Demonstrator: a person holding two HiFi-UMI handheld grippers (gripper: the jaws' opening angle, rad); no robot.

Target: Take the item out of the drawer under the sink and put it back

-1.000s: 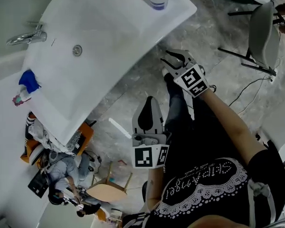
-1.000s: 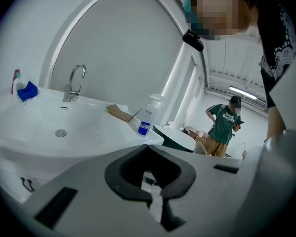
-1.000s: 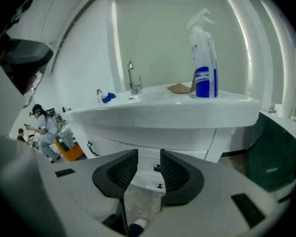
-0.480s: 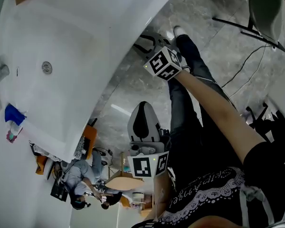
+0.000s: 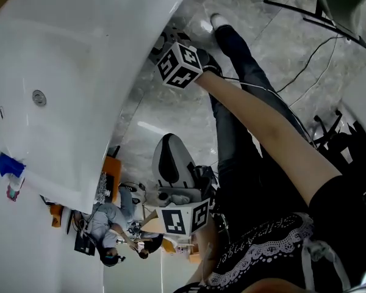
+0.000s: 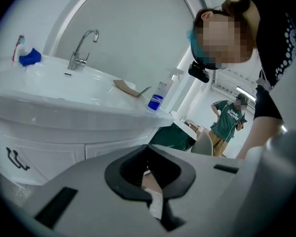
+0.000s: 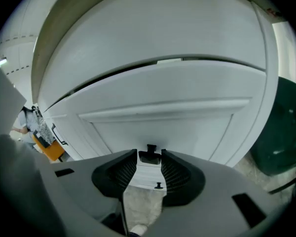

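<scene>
**Entry 1, right gripper** [image 7: 149, 163]. Its fingers [image 7: 176, 176] are spread wide, have just been opening, and hold nothing. The dark handle [image 7: 150, 156] shows in the gap at twelve o'clock, near but untouched.

In our judgement the step is reaching for the pull. We would keep the gap centred on the handle, go straight in until both fingers flank it, close fully, then draw back level without twisting.

**Entry 2, left gripper** [image 6: 148, 154]. Its fingers are together and empty, idle close to the body.

**Entry 3, pose.** The right forearm [image 5: 262, 127] is stretched out, its gripper at twelve o'clock of the left one and pitched downward.

**Entry 4, drawer** [image 7: 158, 125]. It is shut, under the sink [image 5: 79, 47] at ten o'clock.

**Entry 5, item.** It is unseen, and we presume it is inside the drawer.
</scene>
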